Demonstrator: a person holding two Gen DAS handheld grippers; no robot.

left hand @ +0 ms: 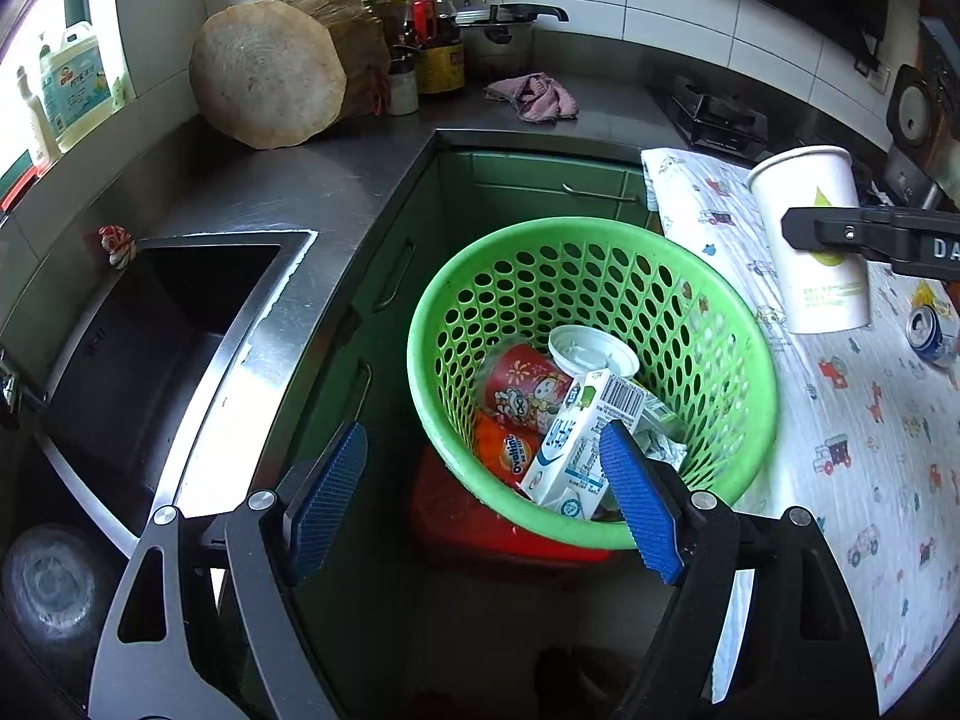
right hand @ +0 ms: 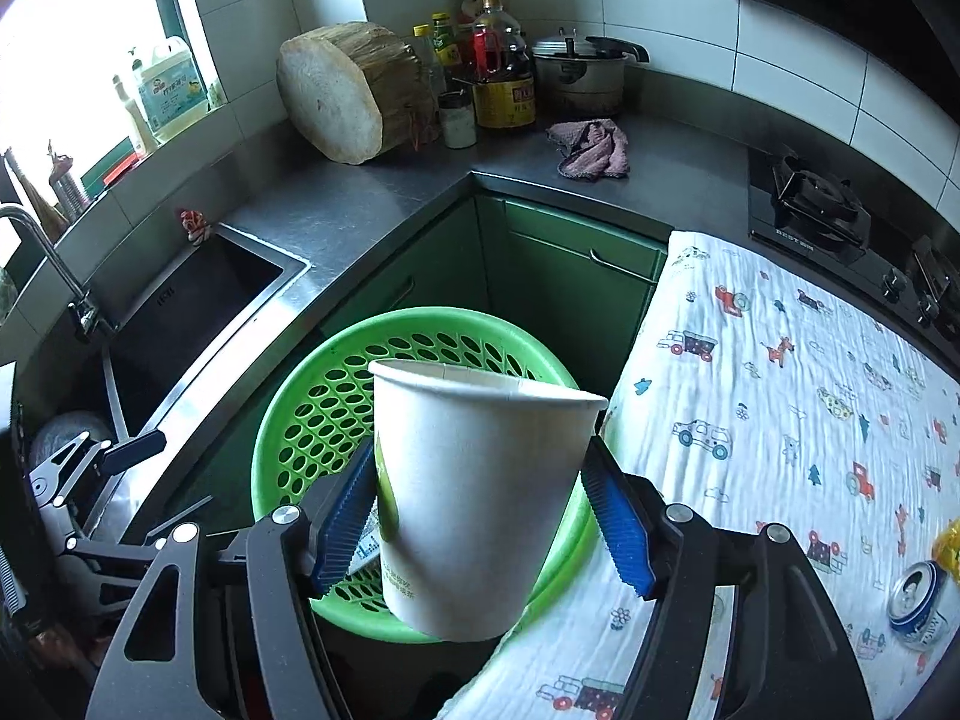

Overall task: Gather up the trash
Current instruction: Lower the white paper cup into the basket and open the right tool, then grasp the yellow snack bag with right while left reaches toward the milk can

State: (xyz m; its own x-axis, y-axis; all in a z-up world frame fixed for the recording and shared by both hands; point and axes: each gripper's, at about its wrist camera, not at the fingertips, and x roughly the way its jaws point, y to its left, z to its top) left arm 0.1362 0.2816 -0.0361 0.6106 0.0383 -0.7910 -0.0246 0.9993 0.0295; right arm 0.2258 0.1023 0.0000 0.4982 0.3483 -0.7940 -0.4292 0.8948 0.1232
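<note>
A green perforated basket [left hand: 600, 276] holds trash: a white milk carton [left hand: 579, 444], a red cup [left hand: 522, 384], a white lid [left hand: 594, 351] and an orange Ovaltine packet [left hand: 507, 450]. My left gripper [left hand: 483, 480] is open and empty above the basket's near rim. My right gripper [right hand: 480, 510] is shut on a white paper cup [right hand: 474, 480], held upright over the basket [right hand: 312, 420]. The cup also shows in the left wrist view [left hand: 810, 240] at the basket's right edge. A blue drink can [right hand: 918, 603] lies on the patterned cloth [right hand: 780, 396].
A steel sink [left hand: 156, 324] is to the left. The counter behind holds a wooden chopping block [left hand: 270, 66], bottles [left hand: 438, 42], a pot [left hand: 498, 30] and a pink rag [left hand: 534, 96]. A gas stove [right hand: 816, 210] sits at the right. A red stool [left hand: 474, 528] is under the basket.
</note>
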